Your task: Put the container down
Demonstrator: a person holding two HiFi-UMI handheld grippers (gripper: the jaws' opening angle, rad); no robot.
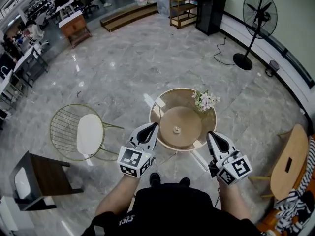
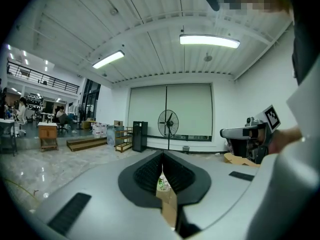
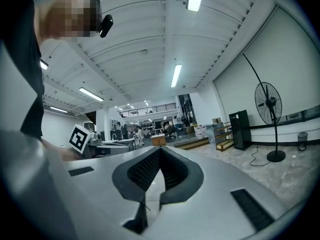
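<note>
Beige round table (image 1: 170, 95) with flowers (image 1: 205, 100) lies beyond my left gripper (image 1: 154, 126) and right gripper (image 1: 211, 134); both jaws pressed together, empty.

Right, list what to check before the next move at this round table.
1. Left tongs free: ok, shut with nothing between them.
2. Right tongs free: ok, shut and empty.
3. Container set down: cannot tell. The tan round disc with a centre knob may be the container or part of the table.
4. Round table close at hand: ok, both tongs hover at its near edge.
5. Flowers out of the way: ok, they sit at the far right rim, beyond both tongs.
</note>
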